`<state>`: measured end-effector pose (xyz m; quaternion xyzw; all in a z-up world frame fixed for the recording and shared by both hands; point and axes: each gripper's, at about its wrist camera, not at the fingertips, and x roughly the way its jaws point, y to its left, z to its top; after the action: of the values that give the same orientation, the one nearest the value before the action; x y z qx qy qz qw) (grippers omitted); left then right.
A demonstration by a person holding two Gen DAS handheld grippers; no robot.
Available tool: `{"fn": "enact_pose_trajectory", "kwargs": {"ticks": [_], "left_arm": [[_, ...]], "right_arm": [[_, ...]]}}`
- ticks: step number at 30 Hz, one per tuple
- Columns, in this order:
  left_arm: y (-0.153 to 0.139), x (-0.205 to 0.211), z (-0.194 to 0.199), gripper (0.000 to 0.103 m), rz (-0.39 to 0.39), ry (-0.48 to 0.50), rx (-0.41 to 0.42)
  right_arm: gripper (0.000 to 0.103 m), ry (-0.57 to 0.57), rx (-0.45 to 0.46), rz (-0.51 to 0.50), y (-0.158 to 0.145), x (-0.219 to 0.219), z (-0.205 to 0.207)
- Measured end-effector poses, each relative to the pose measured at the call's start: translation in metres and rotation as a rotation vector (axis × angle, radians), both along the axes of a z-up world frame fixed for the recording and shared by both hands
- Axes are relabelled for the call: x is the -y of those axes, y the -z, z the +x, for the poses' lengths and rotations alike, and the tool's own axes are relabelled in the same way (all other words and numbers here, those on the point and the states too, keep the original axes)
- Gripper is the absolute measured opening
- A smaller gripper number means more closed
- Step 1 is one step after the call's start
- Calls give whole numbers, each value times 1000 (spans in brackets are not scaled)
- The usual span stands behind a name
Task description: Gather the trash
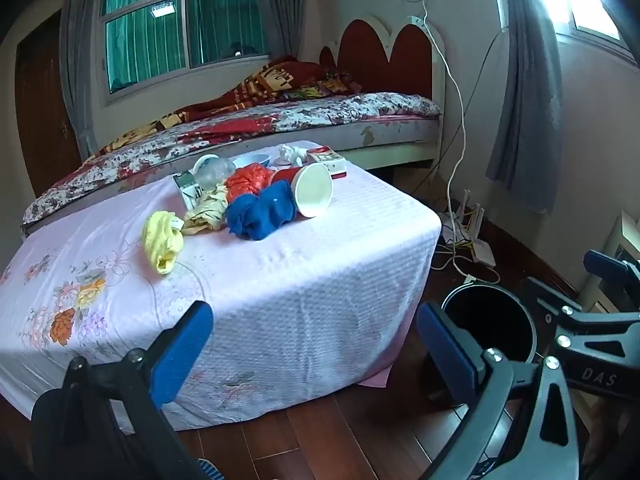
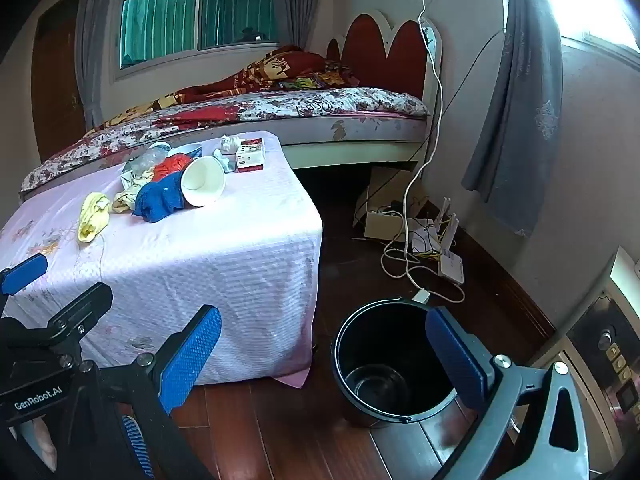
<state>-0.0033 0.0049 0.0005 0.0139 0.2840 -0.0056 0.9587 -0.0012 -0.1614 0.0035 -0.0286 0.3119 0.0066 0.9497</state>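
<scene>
Left gripper (image 1: 316, 344): blue pads spread wide, nothing between them; held low before the table's near edge.
Right gripper (image 2: 324, 354): pads likewise wide apart, nothing held; its right pad overlaps the bin's rim in its own view.
Trash: heaped at the table's far end, well apart from both grippers: yellow wad (image 1: 162, 242), blue wad (image 1: 262, 212), orange bag (image 1: 248, 180), paper cup (image 1: 314, 188) on its side, mouth toward the camera.
Table (image 1: 280, 280): draped in a pink floral cloth, just before the bed (image 1: 280, 120).
Bin (image 2: 394, 364): black, on the wood floor right of the table.
Hard to make out: the clear plastic piece (image 1: 216, 172), the small carton (image 1: 186, 190) and the crumpled white bit (image 1: 290, 153) behind the heap.
View difference: left wrist view cuts the bin (image 1: 490, 326) behind gripper parts; right wrist view shows its dark inside and the cables (image 2: 412, 240) by the wall.
</scene>
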Motion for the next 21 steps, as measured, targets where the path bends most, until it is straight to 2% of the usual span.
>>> {"fn": "enact_pose_trajectory", "kwargs": {"ticks": [1, 4, 21], "left_arm": [[-2, 7, 2, 102, 35, -10, -15], [-1, 7, 1, 102, 45, -8, -17], [1, 8, 5, 102, 24, -3, -27]], "right_arm": [[103, 1, 0, -1, 0, 0, 0], [103, 0, -3, -5, 1, 0, 1], [103, 11, -3, -9, 6, -1, 6]]}}
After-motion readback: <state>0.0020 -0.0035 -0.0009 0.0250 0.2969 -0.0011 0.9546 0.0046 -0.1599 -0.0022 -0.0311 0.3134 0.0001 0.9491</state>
